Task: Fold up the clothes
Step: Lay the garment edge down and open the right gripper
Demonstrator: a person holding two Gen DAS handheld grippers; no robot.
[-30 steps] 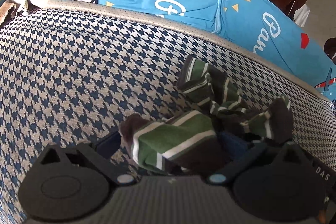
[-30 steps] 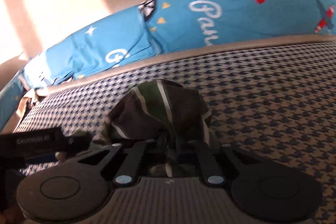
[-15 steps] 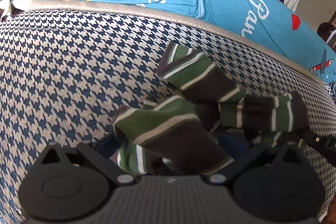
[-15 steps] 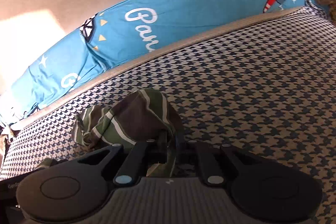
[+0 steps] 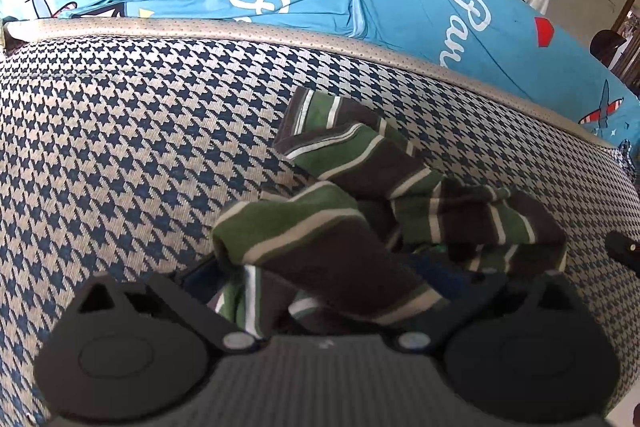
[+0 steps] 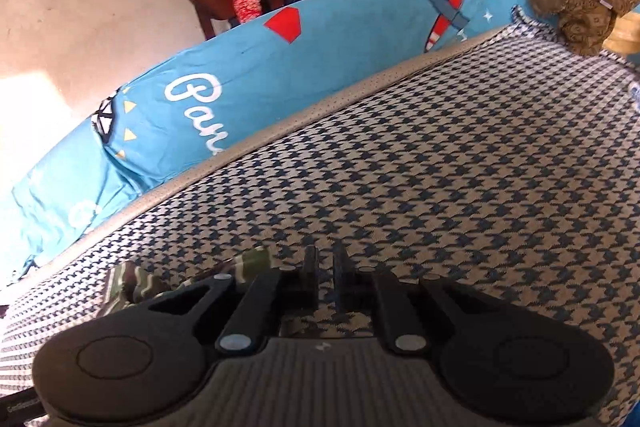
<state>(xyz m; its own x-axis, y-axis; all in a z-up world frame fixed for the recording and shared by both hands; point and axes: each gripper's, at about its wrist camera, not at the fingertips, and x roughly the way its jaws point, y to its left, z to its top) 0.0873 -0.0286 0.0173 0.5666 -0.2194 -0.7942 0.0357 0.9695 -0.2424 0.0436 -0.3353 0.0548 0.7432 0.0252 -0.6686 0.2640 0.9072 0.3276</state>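
Striped shirt (image 5: 360,211) bunched on checked mattress (image 5: 120,147), near right of centre. Left gripper (image 5: 332,279) spread wide, cloth draped across, grip unclear. Right gripper (image 6: 326,281) almost closed, empty, shirt just left.

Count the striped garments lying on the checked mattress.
1. The striped garment lies crumpled on the mattress, inside the open left gripper; the right wrist view catches its edge at lower left. More could lie out of view.
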